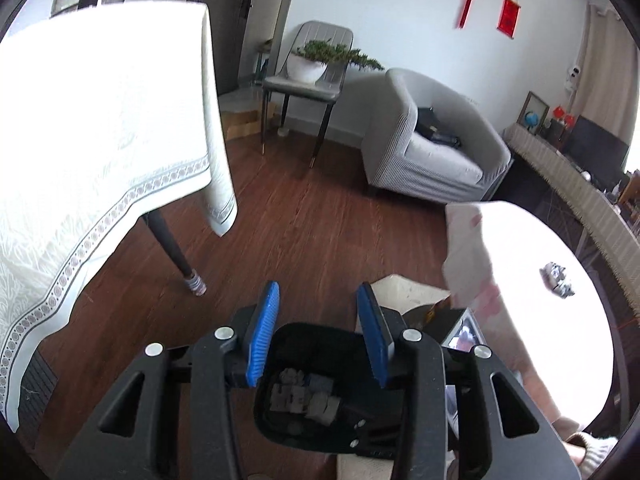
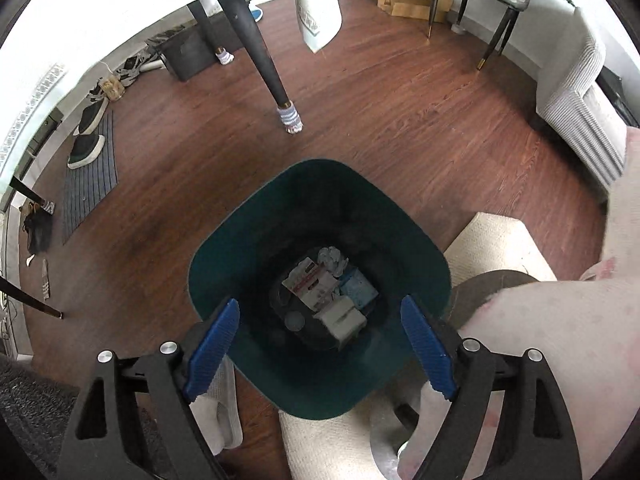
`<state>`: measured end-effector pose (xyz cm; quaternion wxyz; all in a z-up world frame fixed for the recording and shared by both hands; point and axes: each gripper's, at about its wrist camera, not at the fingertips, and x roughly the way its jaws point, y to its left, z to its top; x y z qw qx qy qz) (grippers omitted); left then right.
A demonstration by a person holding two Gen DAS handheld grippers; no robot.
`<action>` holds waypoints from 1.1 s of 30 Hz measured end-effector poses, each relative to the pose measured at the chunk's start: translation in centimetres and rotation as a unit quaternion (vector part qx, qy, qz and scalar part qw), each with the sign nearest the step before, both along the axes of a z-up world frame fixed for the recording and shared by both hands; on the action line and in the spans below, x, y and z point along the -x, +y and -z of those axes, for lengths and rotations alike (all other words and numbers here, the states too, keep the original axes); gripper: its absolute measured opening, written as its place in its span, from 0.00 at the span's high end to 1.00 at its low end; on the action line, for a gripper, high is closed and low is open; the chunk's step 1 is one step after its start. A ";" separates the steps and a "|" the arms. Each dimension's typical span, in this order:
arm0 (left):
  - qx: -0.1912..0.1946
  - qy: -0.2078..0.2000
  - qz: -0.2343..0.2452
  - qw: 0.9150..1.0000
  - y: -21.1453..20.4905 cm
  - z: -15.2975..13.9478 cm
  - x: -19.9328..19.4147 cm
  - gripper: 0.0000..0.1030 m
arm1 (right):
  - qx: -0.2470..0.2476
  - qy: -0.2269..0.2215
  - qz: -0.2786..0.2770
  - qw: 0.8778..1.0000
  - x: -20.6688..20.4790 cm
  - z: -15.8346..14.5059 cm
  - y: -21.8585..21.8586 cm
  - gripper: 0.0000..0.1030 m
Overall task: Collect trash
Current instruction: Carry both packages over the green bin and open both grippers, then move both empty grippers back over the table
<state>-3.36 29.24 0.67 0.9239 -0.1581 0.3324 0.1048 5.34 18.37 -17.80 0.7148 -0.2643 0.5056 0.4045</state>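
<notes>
A dark green trash bin (image 2: 320,200) stands on the wood floor, seen from above in the right wrist view. It holds several pieces of trash (image 2: 328,292): crumpled paper, small cartons and a blue pack. My right gripper (image 2: 320,344) is open and empty, right over the bin's near rim. My left gripper (image 1: 320,332) is open and empty above the same bin (image 1: 316,340), with the trash (image 1: 304,396) showing inside. A crumpled silvery wrapper (image 1: 557,280) lies on the round white table (image 1: 568,340) at the right of the left wrist view.
A table with a white cloth (image 1: 100,140) stands at the left, its dark leg (image 2: 260,52) near the bin. A grey armchair (image 1: 432,144) and a chair with a potted plant (image 1: 312,60) stand behind. A cream rug (image 2: 492,240) and shoes on a mat (image 2: 86,148) lie on the floor.
</notes>
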 end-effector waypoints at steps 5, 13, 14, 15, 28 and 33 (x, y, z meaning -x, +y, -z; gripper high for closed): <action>-0.002 -0.022 0.003 1.000 -1.5 -2.0 -0.4 0.58 | -0.049 -0.001 -0.009 0.999 0.4 -3.1 -1.6 0.18; -0.011 -0.036 -0.003 0.999 -3.1 -3.6 -1.1 0.58 | -0.105 -0.030 -0.023 0.994 1.1 -8.5 -3.8 0.28; -0.013 -0.036 -0.003 0.999 -3.4 -3.8 -1.2 0.58 | -0.110 -0.036 -0.023 0.993 1.1 -9.1 -4.2 0.30; -0.014 -0.037 -0.002 0.999 -3.4 -3.9 -1.3 0.58 | -0.115 -0.041 -0.023 0.992 1.1 -9.7 -4.6 0.30; -0.027 -0.052 0.036 0.998 -9.0 -5.0 -4.1 0.42 | -0.150 -0.080 0.030 0.985 -1.6 -14.0 -12.3 0.30; -0.020 -0.053 0.053 0.997 -11.5 -4.9 -5.5 0.33 | -0.154 -0.096 0.065 0.981 -3.2 -15.0 -15.8 0.31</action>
